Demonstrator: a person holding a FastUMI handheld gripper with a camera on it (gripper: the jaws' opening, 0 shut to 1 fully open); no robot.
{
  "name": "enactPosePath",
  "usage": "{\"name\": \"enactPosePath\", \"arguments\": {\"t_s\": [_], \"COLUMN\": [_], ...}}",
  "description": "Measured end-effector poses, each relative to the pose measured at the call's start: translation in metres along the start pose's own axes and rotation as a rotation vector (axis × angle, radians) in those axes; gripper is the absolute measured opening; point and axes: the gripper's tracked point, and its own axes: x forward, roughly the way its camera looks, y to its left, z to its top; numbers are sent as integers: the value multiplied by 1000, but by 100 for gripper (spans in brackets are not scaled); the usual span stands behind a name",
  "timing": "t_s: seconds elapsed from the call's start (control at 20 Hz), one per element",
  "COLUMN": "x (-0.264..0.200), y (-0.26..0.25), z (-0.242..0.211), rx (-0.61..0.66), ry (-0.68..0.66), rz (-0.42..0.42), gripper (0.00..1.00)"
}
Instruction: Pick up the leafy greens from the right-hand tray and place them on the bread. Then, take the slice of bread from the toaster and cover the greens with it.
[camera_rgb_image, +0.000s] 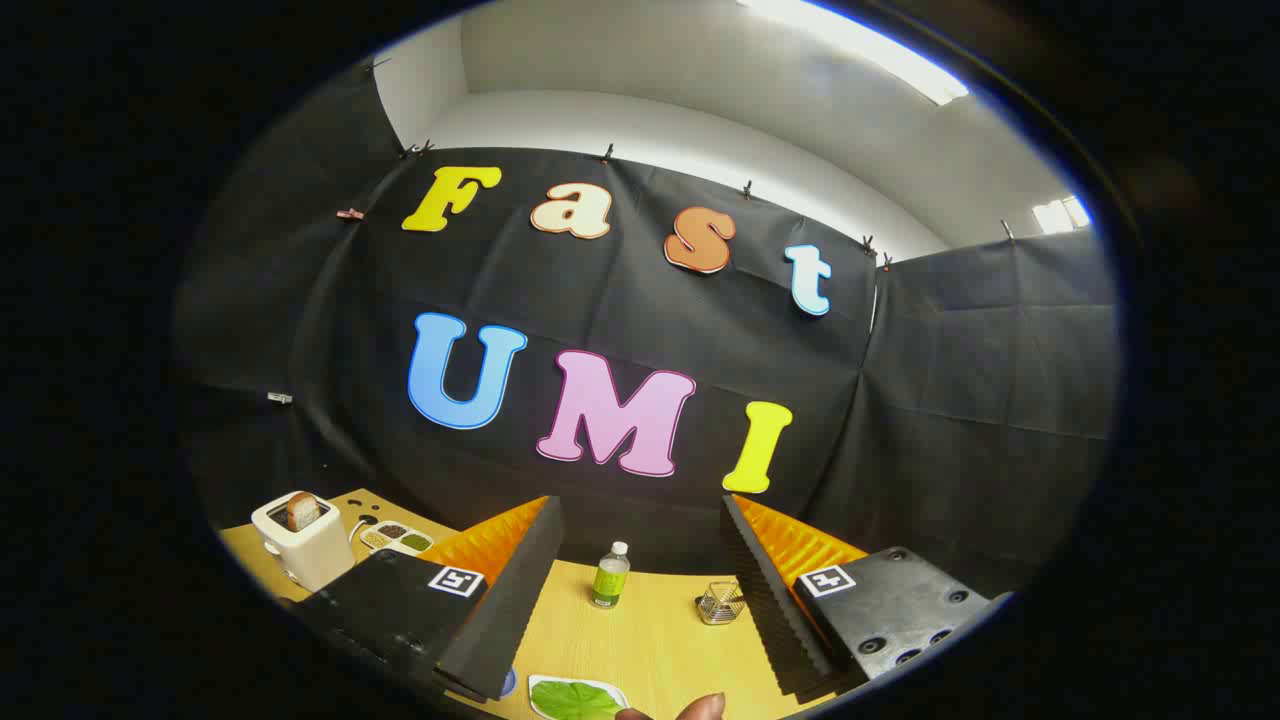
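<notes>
**Greens lie low between your fingers, and you are aimed too high**

Your gripper (640, 590) stands wide, both fingers spread and holding nothing. Between them, at the near edge of the table (660, 640), the greens (575, 700) lie on their tray (540, 690), well below the line your fingers point along; a fingertip (700, 708) shows just beside them. The leaf seems to run crosswise to the fingers, though most of it is cut off. Judging from this, you need to tip down and come straight onto it. Further out, a bottle (610, 575) and a wire holder (720, 603) stand beyond the fingers. Off past your left finger sits the toaster (303, 545) with its bread (302, 511) upright, small dishes (397, 538) beside it.
</notes>
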Motion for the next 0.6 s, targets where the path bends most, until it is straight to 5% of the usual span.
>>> {"name": "enactPosePath", "arguments": {"t_s": [0.6], "x": [-3], "y": [-2], "z": [-5], "rx": [-6], "ry": [63], "rz": [-22], "gripper": [98]}}
